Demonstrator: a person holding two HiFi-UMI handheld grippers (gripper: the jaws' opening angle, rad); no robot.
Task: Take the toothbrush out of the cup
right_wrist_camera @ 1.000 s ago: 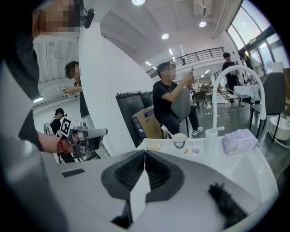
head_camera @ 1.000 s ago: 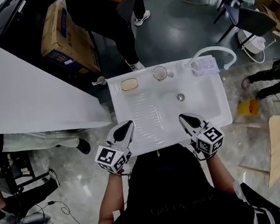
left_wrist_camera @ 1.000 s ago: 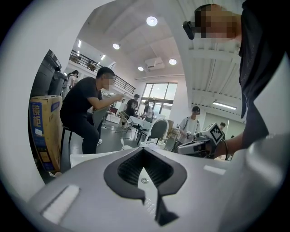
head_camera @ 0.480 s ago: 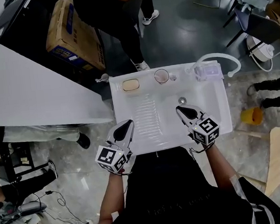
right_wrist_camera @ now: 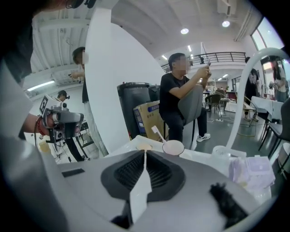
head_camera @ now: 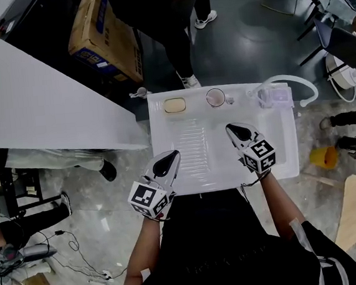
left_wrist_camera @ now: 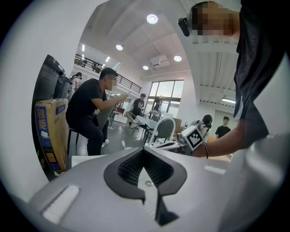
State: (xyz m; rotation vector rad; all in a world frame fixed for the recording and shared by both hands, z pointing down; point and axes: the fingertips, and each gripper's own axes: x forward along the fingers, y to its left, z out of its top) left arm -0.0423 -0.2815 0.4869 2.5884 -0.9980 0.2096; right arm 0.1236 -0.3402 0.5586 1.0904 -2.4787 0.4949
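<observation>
Right gripper (head_camera: 231,128) is hovering over the right half of the white sink unit (head_camera: 289,159), pointing toward its far edge. Its jaws are pressing together with nothing between them, as the right gripper view (right_wrist_camera: 145,152) is showing. Left gripper (head_camera: 175,153) is hanging over the near edge, by the near-left corner, at the foot of the ribbed drainboard (head_camera: 194,145). Its jaws are likewise meeting at the tips and pinching nothing (left_wrist_camera: 144,150).

A clear cup (head_camera: 215,97) is standing on the far edge, about midway along it, well apart from both grippers. In the right gripper view the cup (right_wrist_camera: 173,147) is sitting just past the jaw tips, and a white toothbrush (right_wrist_camera: 158,133) is leaning out of it toward the left, head up. A bar of soap (head_camera: 175,106) is lying to the cup's left on the same edge. Near the far-right corner, a translucent plastic box (head_camera: 275,96) is resting below an arching white faucet (head_camera: 292,79). Beyond the far edge a person in black (right_wrist_camera: 179,97) is sitting beside a cardboard box (head_camera: 102,33).
</observation>
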